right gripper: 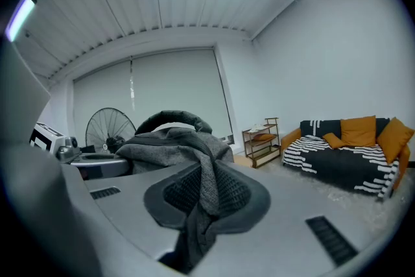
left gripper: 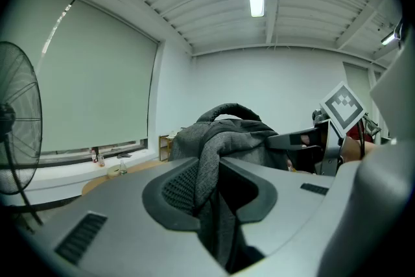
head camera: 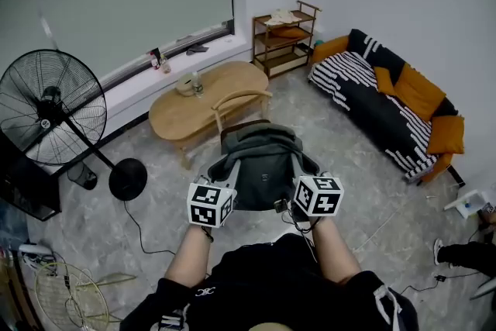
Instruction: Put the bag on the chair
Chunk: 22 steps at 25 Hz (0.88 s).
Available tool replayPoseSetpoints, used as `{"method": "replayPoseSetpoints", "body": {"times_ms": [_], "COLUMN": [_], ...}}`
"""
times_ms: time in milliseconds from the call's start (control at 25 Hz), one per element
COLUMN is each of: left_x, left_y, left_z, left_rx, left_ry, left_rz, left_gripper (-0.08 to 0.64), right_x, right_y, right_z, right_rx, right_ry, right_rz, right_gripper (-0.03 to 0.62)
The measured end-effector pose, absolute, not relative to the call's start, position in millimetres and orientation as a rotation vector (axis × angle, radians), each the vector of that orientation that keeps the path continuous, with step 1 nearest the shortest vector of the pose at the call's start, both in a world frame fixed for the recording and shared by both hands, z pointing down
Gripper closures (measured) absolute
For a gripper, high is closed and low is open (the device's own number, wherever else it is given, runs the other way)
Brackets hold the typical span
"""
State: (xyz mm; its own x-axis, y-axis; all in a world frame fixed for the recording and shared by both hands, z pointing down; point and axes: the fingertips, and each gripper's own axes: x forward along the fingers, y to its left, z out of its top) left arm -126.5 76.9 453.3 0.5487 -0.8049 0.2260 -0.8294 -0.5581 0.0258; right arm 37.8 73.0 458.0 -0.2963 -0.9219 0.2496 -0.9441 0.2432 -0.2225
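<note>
Fan (head camera: 48, 108) stands off at 9. L claw (left gripper: 217, 198) is part closed, pads pinching grey fabric at the 8 o'clock corner of the bag (head camera: 263, 159). The bag hangs clear of the floor (head camera: 155, 221), wide side running 9 to 3. R claw (right gripper: 201, 204) pinches it likewise at 4. Chair (head camera: 242, 98) is just past the bag at 12, its seat mostly hidden, w/ tabletop (head camera: 186, 108) behind. Both hands look equally near, so prob. straight fwd, then down. Sofa (head camera: 380, 101) at 2.
</note>
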Motion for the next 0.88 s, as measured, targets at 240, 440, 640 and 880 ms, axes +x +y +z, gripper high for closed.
{"method": "replayPoseSetpoints", "body": {"times_ms": [240, 440, 640, 880], "left_x": [-144.7, -148.7, -152.2, -146.4], "left_y": [52.9, 32.7, -10.7, -77.7], "left_z": [459.0, 467.7, 470.2, 476.6], "left_rx": [2.667, 2.644, 2.625, 2.610], "left_ry": [-1.375, -1.379, -1.414, -1.449], "left_rz": [0.296, 0.303, 0.303, 0.314], "left_gripper": [0.465, 0.465, 0.465, 0.465], "right_x": [19.5, 15.3, 12.0, 17.4], "right_y": [54.1, 31.4, -17.0, -87.7], "right_z": [466.9, 475.1, 478.1, 487.2], "right_rx": [1.842, 1.816, 1.784, 1.756], "right_ry": [-2.391, -2.393, -2.413, -2.452], "right_rz": [0.545, 0.563, 0.563, 0.575], "right_gripper": [0.532, 0.532, 0.532, 0.532]}}
